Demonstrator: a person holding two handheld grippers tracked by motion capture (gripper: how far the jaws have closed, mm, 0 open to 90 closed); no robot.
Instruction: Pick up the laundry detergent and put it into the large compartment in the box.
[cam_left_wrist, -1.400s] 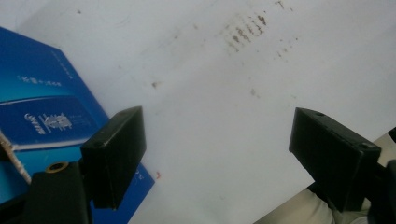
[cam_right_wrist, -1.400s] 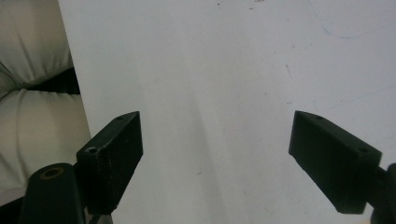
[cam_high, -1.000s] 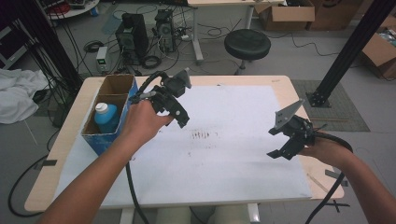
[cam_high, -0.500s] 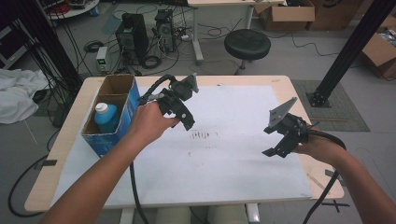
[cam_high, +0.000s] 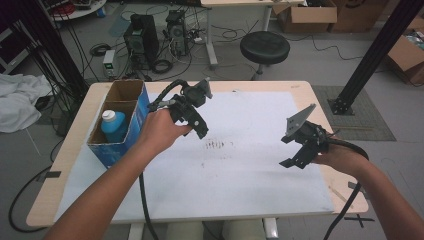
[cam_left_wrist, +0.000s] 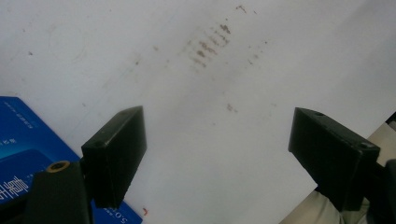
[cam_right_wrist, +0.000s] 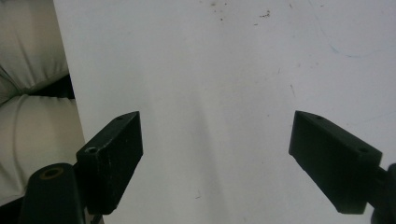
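Observation:
My left gripper (cam_high: 193, 121) hangs over the white sheet (cam_high: 240, 175), just right of a blue cardboard box (cam_high: 121, 145). In the left gripper view its jaws (cam_left_wrist: 219, 149) stand wide apart with nothing between them, and a corner of the blue box (cam_left_wrist: 25, 149) lies at the lower left. A blue bottle (cam_high: 112, 126) with a white cap stands upright in the box's near compartment. My right gripper (cam_high: 290, 151) hovers near the sheet's right side. The right gripper view shows it (cam_right_wrist: 217, 154) open and empty over bare sheet.
Brown smudges (cam_high: 217, 145) mark the sheet's middle. The box's far compartment (cam_high: 125, 92) looks empty. A strip of wooden table edge (cam_high: 345, 192) lies right of the sheet. Beyond the table are a black stool (cam_high: 265, 47), computer cases (cam_high: 142, 35) and floor cables. The person's pale trousers (cam_right_wrist: 32, 93) sit past the near edge.
Both grippers have drifted a little toward the table's middle, the left one rightward and the right one leftward. Both stay open and empty.

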